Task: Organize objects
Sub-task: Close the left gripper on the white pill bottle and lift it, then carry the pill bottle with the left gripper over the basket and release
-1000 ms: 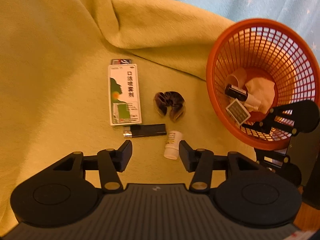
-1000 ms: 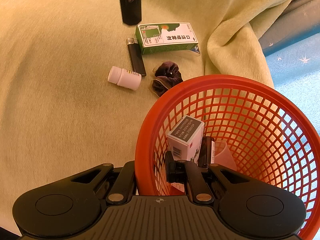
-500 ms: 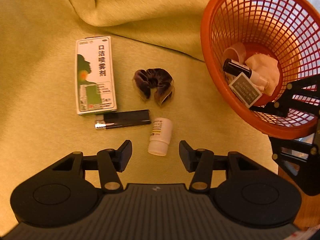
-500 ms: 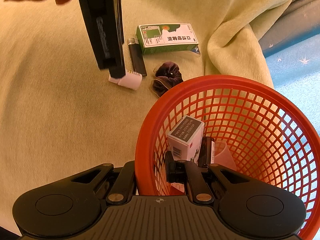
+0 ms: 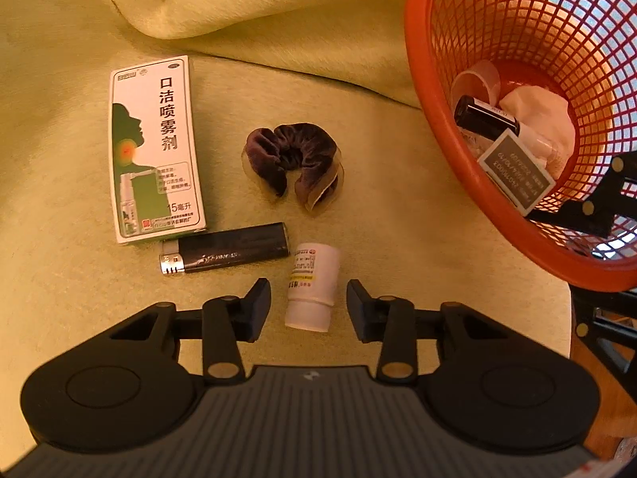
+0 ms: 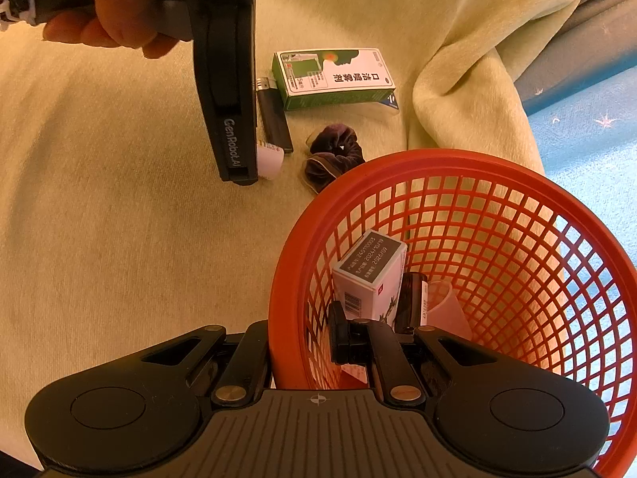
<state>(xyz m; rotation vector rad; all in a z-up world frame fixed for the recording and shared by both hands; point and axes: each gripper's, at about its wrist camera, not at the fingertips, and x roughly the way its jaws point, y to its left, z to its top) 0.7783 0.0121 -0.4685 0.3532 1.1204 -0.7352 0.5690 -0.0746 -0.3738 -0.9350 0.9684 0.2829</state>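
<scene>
The left gripper (image 5: 308,302) has its fingers apart around the little white bottle (image 5: 312,285) lying on the blanket, while the right gripper (image 6: 298,338) clamps the orange basket (image 6: 278,279) rim, so that round bottle might roll away when squeezed.

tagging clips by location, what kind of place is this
Probably a home, perhaps a bed or sofa: a soft yellow-green blanket as the work surface, a star-print blue fabric beside it, and a throat spray box among personal items.
</scene>
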